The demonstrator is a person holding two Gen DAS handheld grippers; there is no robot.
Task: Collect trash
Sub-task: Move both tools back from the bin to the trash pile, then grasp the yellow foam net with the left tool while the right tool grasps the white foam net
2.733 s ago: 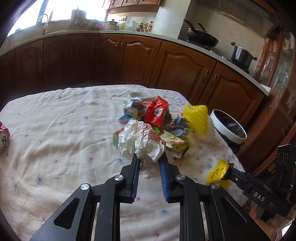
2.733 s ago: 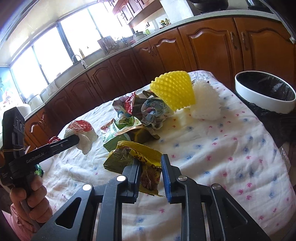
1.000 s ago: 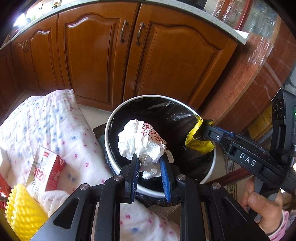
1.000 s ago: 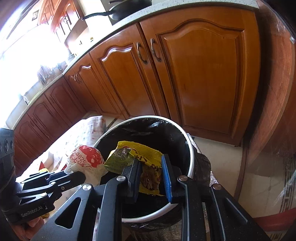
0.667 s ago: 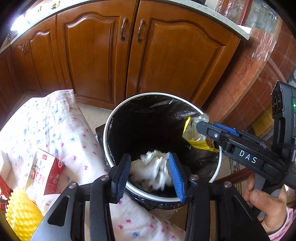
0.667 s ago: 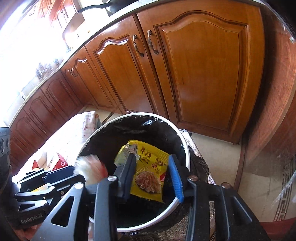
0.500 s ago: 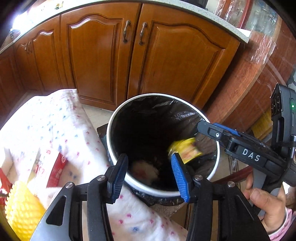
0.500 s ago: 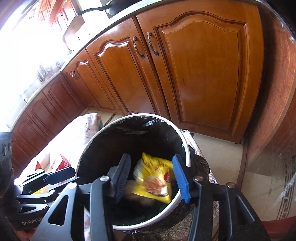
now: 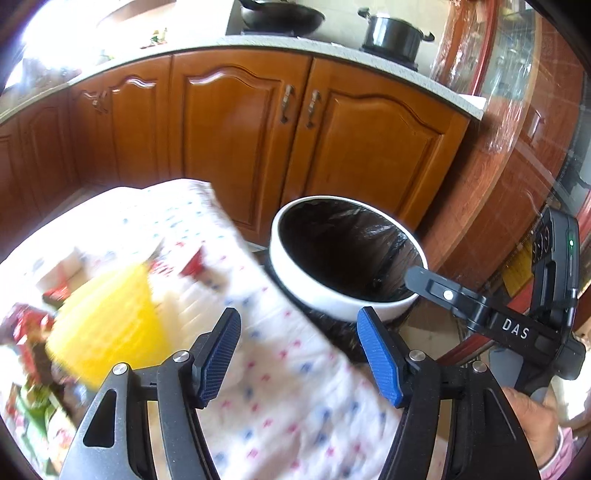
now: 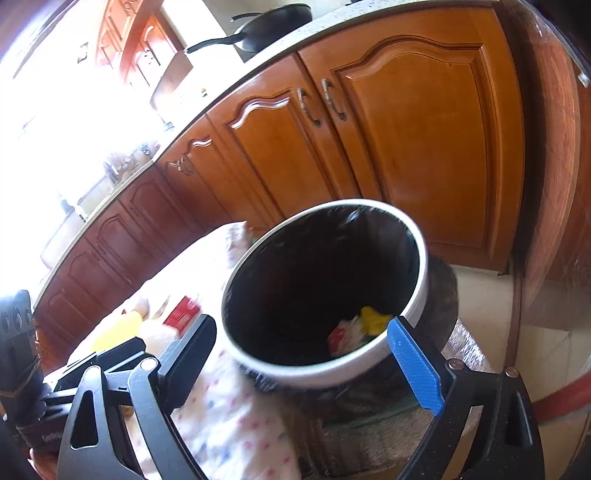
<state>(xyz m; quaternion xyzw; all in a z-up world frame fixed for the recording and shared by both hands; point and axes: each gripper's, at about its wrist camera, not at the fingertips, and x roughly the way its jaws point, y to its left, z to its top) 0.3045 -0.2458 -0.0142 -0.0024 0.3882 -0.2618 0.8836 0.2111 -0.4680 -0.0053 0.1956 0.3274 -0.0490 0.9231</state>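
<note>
The white-rimmed trash bin with a black liner stands beside the table. At its bottom lie a crumpled white paper ball and a yellow wrapper. My right gripper hovers at the bin's near rim, its jaws opening wide with nothing between them. My left gripper is over the table's corner, left of the bin, jaws opening and empty. The right gripper shows over the bin's right rim in the left wrist view. A yellow foam net and blurred wrappers lie on the table.
A white dotted cloth covers the table. A red and white box lies near its corner. Wooden cabinets stand behind the bin, with a wok and a pot on the counter. A person's hand holds the right gripper.
Both grippers opened and let the paper ball and the yellow wrapper fall into the bin. The left gripper then swung left toward the table; the right drew back a little.
</note>
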